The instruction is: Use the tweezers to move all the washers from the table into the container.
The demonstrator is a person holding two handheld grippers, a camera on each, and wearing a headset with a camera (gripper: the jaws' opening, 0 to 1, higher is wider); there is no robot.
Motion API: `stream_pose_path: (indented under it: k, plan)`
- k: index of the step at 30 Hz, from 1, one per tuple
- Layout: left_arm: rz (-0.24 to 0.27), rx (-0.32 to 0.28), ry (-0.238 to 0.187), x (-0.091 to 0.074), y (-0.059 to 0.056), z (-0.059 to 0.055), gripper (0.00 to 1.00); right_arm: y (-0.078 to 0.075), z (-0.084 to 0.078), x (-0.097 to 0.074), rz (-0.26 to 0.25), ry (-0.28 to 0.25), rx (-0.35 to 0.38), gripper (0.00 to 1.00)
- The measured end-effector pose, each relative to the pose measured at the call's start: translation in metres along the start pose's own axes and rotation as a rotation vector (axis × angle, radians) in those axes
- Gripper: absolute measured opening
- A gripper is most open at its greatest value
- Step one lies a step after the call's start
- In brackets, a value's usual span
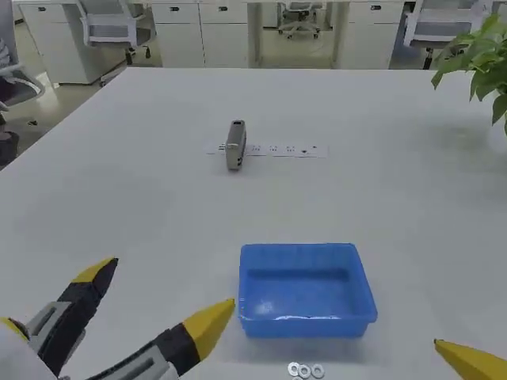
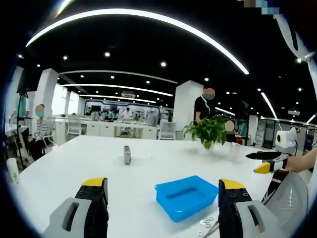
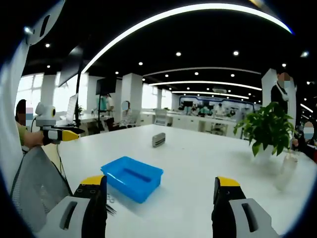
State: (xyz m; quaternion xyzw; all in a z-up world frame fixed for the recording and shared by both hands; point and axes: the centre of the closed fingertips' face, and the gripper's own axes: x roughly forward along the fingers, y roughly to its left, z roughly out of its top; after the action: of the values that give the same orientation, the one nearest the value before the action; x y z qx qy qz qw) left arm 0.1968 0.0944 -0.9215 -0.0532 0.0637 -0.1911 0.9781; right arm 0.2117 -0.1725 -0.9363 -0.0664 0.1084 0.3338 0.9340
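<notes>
Left tool (image 1: 166, 286), jaws apart, hangs beside blue container (image 1: 305, 289) and washers (image 1: 305, 370).

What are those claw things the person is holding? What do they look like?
The two match. The left gripper and the right gripper each have two blocky black fingers capped with bright yellow tips. The fingers rise from pale grey bodies with a dark slot in them. In the head view the yellow tips taper to wedge-like points.
</notes>
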Motion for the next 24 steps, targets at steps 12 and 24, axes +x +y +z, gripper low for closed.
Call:
stream_pose_path:
  k: [12, 24]
  plan:
    - [-0.013, 0.001, 0.018, 0.001, -0.0007, -0.0041, 0.92, -0.0001, -0.0036, 0.0003, -0.005, 0.021, -0.014, 0.83]
    - [-0.02, 0.01, 0.021, 0.001, -0.001, -0.0054, 0.92, 0.0, -0.0055, 0.0001, -0.006, 0.033, -0.022, 0.82]
